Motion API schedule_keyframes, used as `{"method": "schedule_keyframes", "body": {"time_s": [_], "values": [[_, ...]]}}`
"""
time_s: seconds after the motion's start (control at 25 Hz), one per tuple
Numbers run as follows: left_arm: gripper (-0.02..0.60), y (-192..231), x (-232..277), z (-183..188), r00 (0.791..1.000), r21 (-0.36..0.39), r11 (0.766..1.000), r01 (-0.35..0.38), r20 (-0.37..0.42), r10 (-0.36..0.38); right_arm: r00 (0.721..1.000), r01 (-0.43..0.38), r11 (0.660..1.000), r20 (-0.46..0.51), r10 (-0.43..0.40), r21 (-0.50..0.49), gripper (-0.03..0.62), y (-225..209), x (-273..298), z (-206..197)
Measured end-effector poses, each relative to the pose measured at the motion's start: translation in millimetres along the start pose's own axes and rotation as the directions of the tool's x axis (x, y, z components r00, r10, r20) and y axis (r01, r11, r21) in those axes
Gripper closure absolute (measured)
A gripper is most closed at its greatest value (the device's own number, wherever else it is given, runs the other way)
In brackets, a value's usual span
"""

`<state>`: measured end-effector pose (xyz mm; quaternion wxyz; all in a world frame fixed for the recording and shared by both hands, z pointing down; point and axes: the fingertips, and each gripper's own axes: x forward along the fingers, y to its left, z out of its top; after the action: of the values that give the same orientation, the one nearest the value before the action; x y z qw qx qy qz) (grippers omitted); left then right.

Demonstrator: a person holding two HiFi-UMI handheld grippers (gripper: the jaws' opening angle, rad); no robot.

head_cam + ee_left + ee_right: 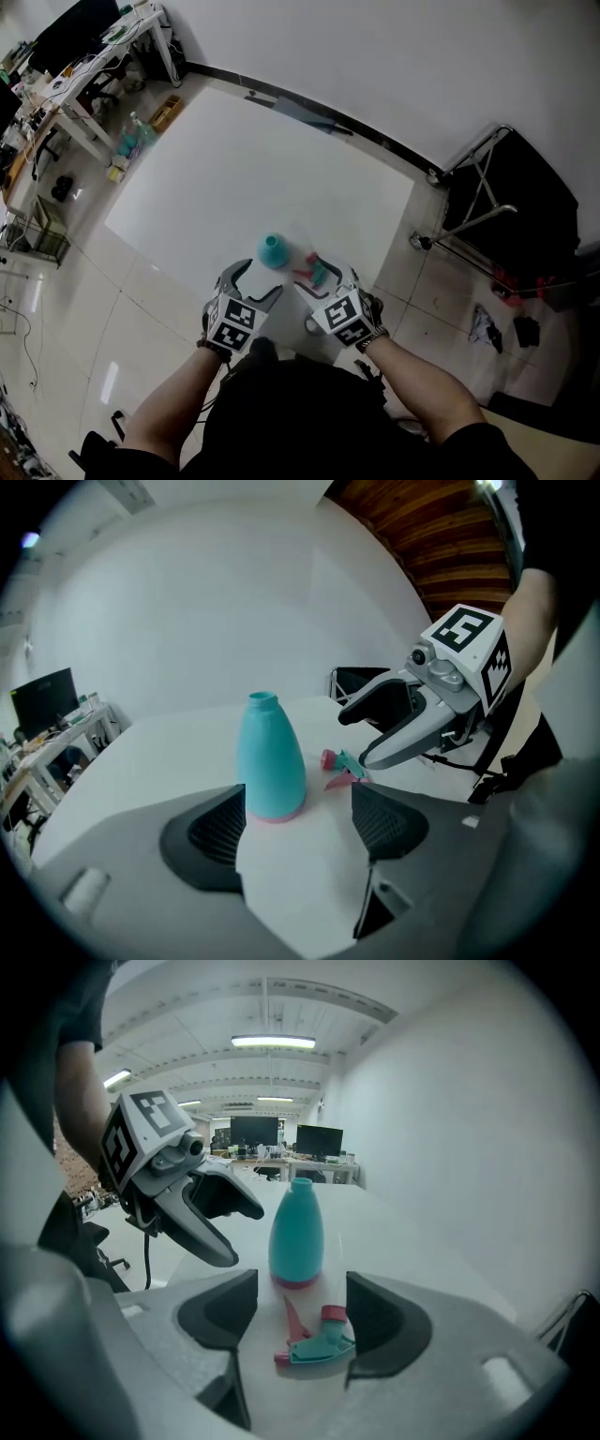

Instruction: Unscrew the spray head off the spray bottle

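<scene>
Left claw [300, 822], right claw [300, 1314] both released; right gripper view best shows the detached spray head [314, 1344].

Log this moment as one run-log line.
teal plastic spray bottle: upright on white table | teal-and-pink plastic spray head: off, lying beside bottle | left gripper: open, empty | right gripper: open, head ungripped

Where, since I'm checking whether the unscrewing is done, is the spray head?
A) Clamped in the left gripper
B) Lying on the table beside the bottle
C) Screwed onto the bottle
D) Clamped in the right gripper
B: the spray head lies loose on the table next to the upright bottle, whose neck is bare.
</scene>
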<state>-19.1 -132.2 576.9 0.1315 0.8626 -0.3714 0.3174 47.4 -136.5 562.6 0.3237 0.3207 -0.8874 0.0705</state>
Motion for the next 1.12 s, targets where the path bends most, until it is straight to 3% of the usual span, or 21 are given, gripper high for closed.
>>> {"method": "schedule_keyframes", "body": {"time_s": [0.44,0.8,1.12], "values": [[0.293,-11,-37,31,0.996,-0.072,0.997,-0.016,0.091,0.022,0.995,0.012,0.993,0.101,-0.024,0.115,0.430,2,-29,29],[0.404,-14,-53,46,0.994,-0.071,0.997,-0.022,0.108,0.030,0.990,0.057,0.993,0.122,-0.069,0.105,0.581,3,-45,42],[0.537,-23,-58,57,0.990,-0.057,0.998,-0.014,0.137,0.021,0.989,0.059,0.994,0.126,-0.071,0.096,0.602,10,-51,51]]}}
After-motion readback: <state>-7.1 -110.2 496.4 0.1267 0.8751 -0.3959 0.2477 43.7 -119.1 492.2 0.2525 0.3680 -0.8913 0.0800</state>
